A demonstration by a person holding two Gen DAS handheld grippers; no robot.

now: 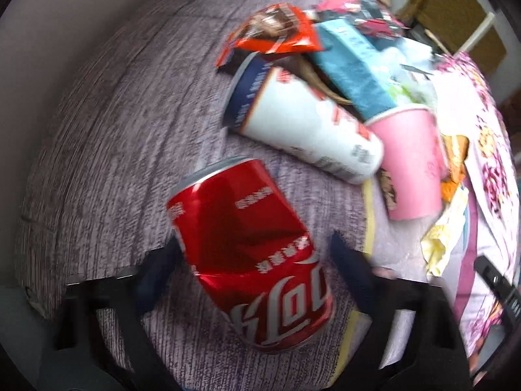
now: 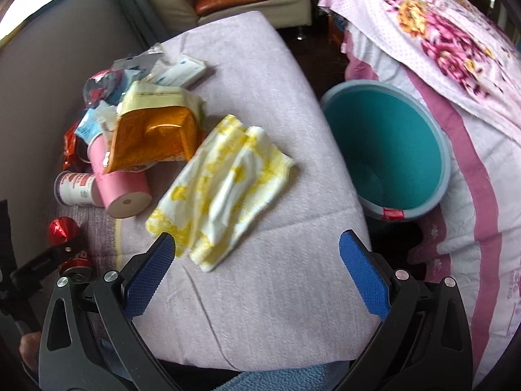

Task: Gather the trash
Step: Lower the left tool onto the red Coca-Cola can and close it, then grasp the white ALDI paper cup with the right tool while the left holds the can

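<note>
Soda can (image 1: 250, 254) lies on the mattress (image 1: 130, 130), between the left gripper (image 1: 257, 254) fingers, nearest the camera. Behind it, a tall paper cup (image 1: 302, 127) on its side; a second cup (image 1: 410, 163) just right of that, touching it. Snack wrapper (image 1: 273, 32) and carton (image 1: 351, 68) piled behind both cups. Right wrist view: tissue (image 2: 221, 189) flat on the mattress, ahead of the right gripper (image 2: 257, 251); foil bag (image 2: 153, 137) rests on the cups left of it; bin (image 2: 387, 153) stands off the mattress edge to the right, floral quilt (image 2: 439, 32) behind and right of the bin
</note>
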